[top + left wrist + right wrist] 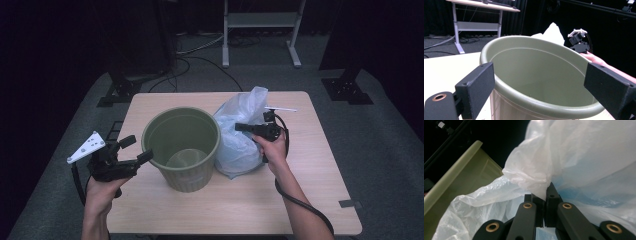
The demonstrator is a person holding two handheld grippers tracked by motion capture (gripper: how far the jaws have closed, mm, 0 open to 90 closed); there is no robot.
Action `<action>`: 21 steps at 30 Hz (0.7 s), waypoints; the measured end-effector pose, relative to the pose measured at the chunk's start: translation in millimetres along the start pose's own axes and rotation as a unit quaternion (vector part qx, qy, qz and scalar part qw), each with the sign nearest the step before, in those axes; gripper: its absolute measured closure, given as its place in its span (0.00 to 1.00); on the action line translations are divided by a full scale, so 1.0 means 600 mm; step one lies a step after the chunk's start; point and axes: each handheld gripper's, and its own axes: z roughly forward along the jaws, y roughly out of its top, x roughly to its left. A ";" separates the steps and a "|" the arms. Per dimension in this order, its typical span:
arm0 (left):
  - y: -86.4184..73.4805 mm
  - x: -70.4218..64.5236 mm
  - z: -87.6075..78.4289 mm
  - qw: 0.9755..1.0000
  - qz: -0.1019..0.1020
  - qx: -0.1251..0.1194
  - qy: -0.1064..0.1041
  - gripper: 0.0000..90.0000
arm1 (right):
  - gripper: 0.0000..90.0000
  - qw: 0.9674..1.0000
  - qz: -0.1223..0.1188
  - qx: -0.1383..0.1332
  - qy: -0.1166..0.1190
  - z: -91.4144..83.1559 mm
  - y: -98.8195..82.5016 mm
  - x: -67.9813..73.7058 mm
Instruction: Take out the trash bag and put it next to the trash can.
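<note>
A pale wooden table [240, 205] with rounded corners stands on grey carpet in a dark room. Black drapes close off the sides, cables trail over the floor at 12 o'clock, and the grey legs of a desk frame [260, 30] rise beyond the table's far edge. Black stand feet sit on the carpet at 10 and 2 o'clock of the table.

Near the table's middle stands an olive-green bin [181, 147], upright and open at the top. Just at its 3 o'clock side, touching its wall, slumps a translucent white plastic bag [240, 145] with a bluish cast.

The right gripper [239, 127] reaches in from 4 o'clock; its jaws are clenched on a gathered fold of the bag, the crumpled plastic bunching just above the two black tips in the right gripper view [545, 195].

The left gripper [136, 149] hangs at the bin's 9 o'clock side, off the table's left edge, its jaws spread wide and released, grasping nothing; in the left gripper view the bin's rim [524, 100] lies between them.
</note>
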 end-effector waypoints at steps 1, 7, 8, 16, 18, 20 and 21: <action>0.000 0.000 0.000 1.000 0.000 0.000 0.000 0.09 | 0.98 1.000 0.002 0.001 0.000 0.001 -0.001 -0.001; -0.002 0.000 0.004 1.000 -0.001 0.003 -0.001 0.09 | 0.95 1.000 -0.001 0.002 -0.001 0.000 -0.005 -0.003; -0.002 0.000 0.004 1.000 0.000 0.003 -0.001 0.09 | 0.95 1.000 -0.001 0.002 -0.001 0.000 -0.005 -0.003; -0.003 -0.001 0.007 1.000 0.000 0.006 -0.002 0.09 | 0.63 0.999 -0.035 -0.019 -0.007 -0.032 -0.001 0.011; -0.004 -0.001 0.009 1.000 0.000 0.009 -0.002 0.09 | 0.56 0.999 -0.039 -0.028 -0.005 -0.044 0.001 0.016; -0.005 -0.002 0.011 1.000 -0.001 0.009 -0.004 0.09 | 0.50 0.998 -0.048 -0.034 -0.009 -0.058 0.002 0.021; -0.005 -0.002 0.011 1.000 0.000 0.010 -0.003 0.09 | 0.47 0.998 -0.053 -0.036 -0.010 -0.069 0.003 0.025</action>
